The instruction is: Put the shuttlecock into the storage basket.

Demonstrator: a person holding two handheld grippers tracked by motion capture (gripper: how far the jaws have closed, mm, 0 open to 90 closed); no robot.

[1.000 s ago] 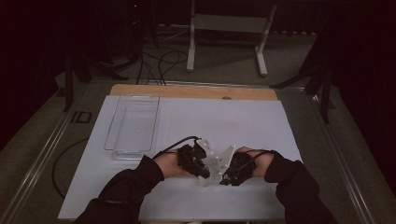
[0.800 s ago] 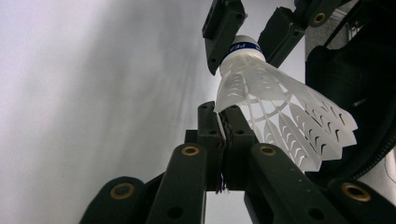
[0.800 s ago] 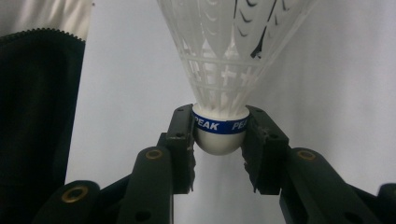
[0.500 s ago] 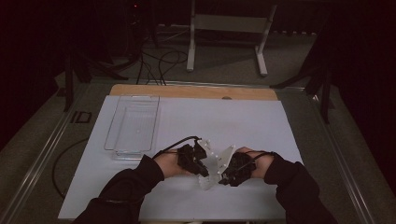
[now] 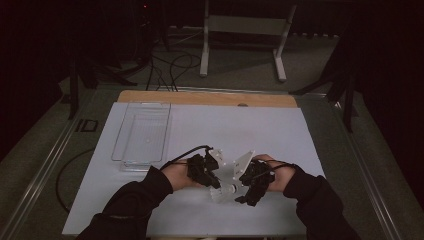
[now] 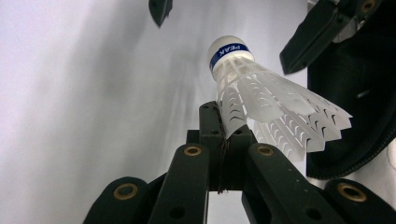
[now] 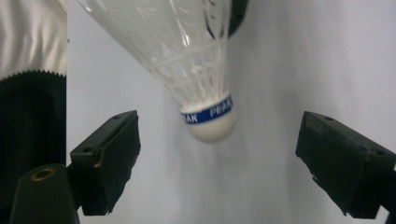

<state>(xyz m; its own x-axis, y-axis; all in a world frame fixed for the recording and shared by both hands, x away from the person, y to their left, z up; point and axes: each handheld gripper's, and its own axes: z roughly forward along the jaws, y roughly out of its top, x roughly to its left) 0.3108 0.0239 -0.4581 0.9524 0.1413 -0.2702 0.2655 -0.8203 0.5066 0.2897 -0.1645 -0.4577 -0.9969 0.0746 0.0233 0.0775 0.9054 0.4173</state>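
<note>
The left gripper clamps the skirt edge of the white plastic shuttlecock with blue-banded cork; its long axis points away, cork toward the right gripper, whose jaws have just opened wide, flanking the cork untouched.

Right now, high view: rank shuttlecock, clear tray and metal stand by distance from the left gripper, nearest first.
1. shuttlecock: in the left gripper, by the near edge.
2. clear tray: up-left on the white sheet.
3. metal stand: on the floor beyond the table.
</note>
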